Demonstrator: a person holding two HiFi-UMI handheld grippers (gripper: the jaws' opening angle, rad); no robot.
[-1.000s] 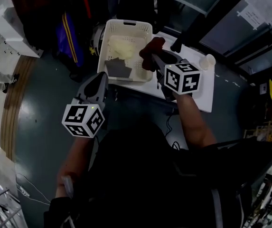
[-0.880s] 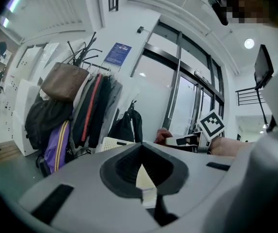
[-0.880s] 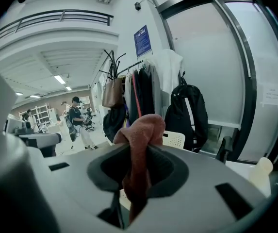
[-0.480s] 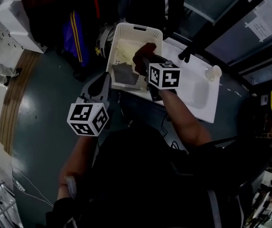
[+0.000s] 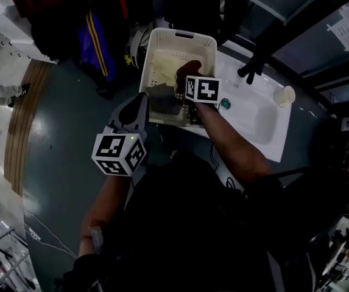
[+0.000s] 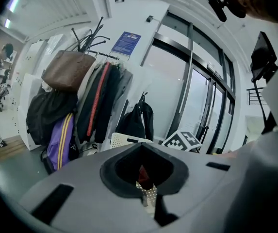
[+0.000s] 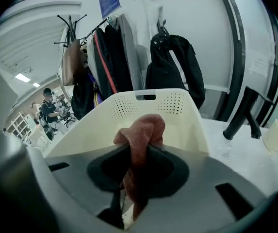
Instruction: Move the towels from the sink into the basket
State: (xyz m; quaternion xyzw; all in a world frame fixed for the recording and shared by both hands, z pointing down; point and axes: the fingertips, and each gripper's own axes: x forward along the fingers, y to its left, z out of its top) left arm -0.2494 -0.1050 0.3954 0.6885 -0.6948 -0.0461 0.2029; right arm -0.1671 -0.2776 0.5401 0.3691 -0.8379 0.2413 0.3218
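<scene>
My right gripper (image 5: pixel 190 81) is shut on a red towel (image 5: pixel 189 70) and holds it over the white perforated basket (image 5: pixel 206 41). In the right gripper view the red towel (image 7: pixel 141 130) bunches up out of the right gripper (image 7: pixel 138 152), with the basket's far wall (image 7: pixel 177 106) right behind it. A cream towel (image 5: pixel 162 61) and a grey towel (image 5: pixel 162 97) lie in the basket. The white sink (image 5: pixel 256 121) is to the basket's right; I see no towel in it. My left gripper (image 5: pixel 137 102) hangs below the basket's near left corner, jaws together, holding nothing.
A black faucet (image 5: pixel 252 66) and a white cup (image 5: pixel 284 95) stand at the sink's far side. Coats and bags (image 6: pixel 75 106) hang on a rack beyond the basket. The grey floor (image 5: pixel 58 145) lies to the left. A person sits at the far left (image 7: pixel 49 108).
My right gripper has carried the red towel leftward from the sink's edge to above the basket. The left gripper has hardly moved.
</scene>
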